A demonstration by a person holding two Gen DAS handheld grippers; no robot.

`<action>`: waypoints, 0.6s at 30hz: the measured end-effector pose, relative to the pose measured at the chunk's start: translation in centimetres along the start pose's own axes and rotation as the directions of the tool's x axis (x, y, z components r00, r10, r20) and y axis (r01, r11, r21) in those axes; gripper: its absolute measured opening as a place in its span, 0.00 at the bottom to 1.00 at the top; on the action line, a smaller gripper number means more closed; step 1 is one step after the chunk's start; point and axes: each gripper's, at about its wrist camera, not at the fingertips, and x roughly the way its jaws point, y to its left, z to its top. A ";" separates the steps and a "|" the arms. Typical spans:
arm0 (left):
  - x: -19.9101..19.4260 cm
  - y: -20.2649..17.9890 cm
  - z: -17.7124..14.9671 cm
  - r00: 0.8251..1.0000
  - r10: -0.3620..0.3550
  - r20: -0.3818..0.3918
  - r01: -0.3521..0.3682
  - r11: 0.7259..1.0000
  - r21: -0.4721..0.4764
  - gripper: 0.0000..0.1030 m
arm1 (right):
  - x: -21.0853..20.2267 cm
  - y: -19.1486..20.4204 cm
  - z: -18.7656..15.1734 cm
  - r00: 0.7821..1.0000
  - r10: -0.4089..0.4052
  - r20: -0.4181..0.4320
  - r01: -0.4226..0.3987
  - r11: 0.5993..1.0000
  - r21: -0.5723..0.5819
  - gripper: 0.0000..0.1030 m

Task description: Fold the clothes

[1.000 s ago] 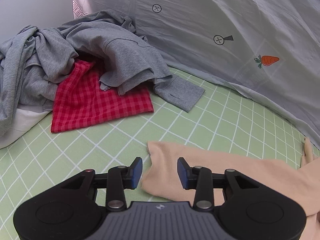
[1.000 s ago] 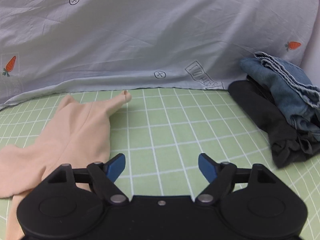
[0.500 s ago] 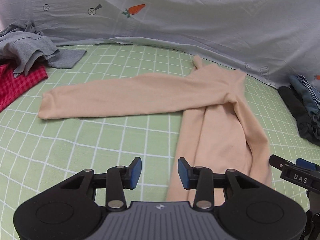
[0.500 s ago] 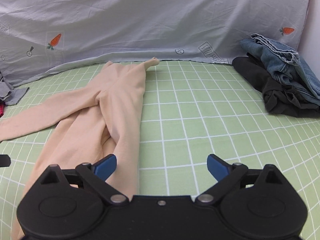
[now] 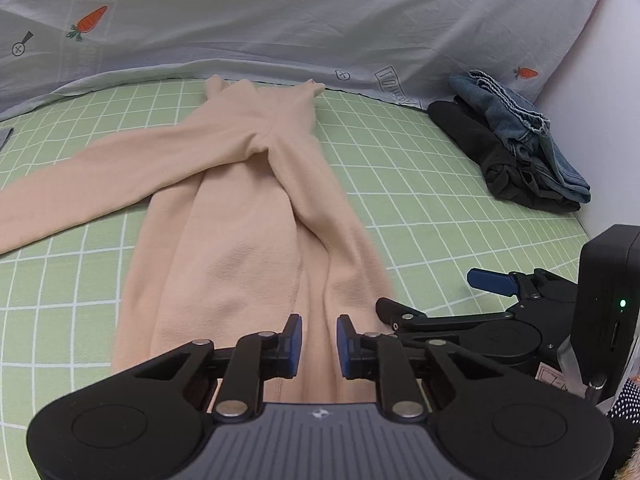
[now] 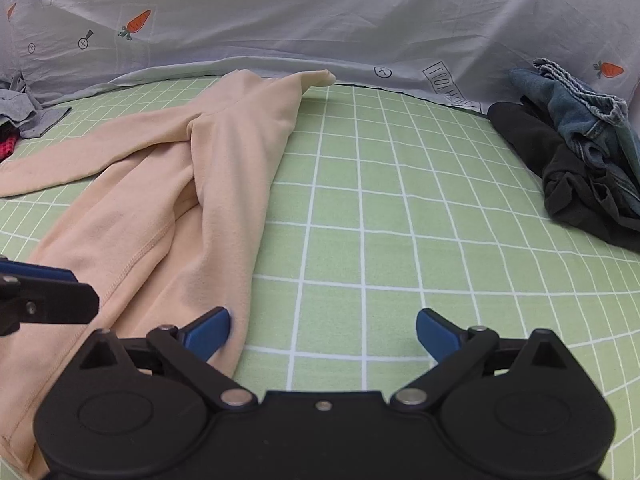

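Peach garment [image 5: 240,208] one, two dark folded clothes [image 5: 516,148], left tongs [image 5: 318,340] closing empty, right tongs [image 6: 323,332] spreading

A peach long-sleeved top [image 5: 240,248] lies flat on a bed covered in a green grid-patterned sheet [image 5: 420,184], its neck end toward the far edge of the sheet and its hem nearest the cameras. One sleeve [image 5: 100,176] stretches straight out to the left across the sheet; the other sleeve [image 5: 320,208] is folded down along the garment's right side, overlapping the body. The soft, fleecy fabric shows long lengthwise creases. At the bed's right edge, a blue denim garment [image 5: 520,128] rests crumpled on a bunched black garment [image 5: 496,160], well apart from the top.
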 end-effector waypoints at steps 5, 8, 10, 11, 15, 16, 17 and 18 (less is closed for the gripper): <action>2.2 -1.0 0.4 0.999 0.003 -0.042 -0.002 1.000 0.022 0.16 | 0.5 -0.9 -0.1 0.999 0.045 -0.005 -0.045 0.998 0.042 1.00; 3.2 -1.1 0.2 0.998 0.033 -0.062 -0.032 0.999 0.008 0.09 | 0.7 -1.1 -0.2 0.998 0.056 0.002 -0.056 0.998 0.043 1.00; 3.5 -0.6 0.1 0.997 0.040 -0.067 -0.042 0.999 -0.026 0.10 | 0.7 -1.4 -0.4 0.998 0.067 0.009 -0.067 0.996 0.050 1.00; 3.5 -0.3 0.1 0.997 0.032 -0.066 -0.035 0.998 -0.049 0.10 | 0.7 -1.4 -0.4 0.998 0.069 0.012 -0.070 0.996 0.047 1.00; 3.5 -0.1 0.0 0.998 0.015 -0.057 -0.019 0.997 -0.075 0.05 | 0.8 -1.4 -0.2 0.998 0.068 0.009 -0.068 0.997 0.048 1.00; 3.5 -0.1 -0.1 0.999 0.014 -0.052 -0.018 0.997 -0.080 0.03 | 0.7 -1.3 -0.2 0.998 0.068 0.007 -0.068 0.996 0.050 1.00; 3.5 -0.1 -0.2 0.999 0.014 -0.046 -0.018 0.996 -0.085 0.02 | 0.7 -1.4 -0.2 0.998 0.066 0.005 -0.066 0.996 0.053 1.00; 3.4 -0.2 -0.3 0.999 0.014 -0.040 -0.018 0.996 -0.090 0.01 | 0.6 -1.3 -0.2 0.998 0.064 0.004 -0.064 0.997 0.054 1.00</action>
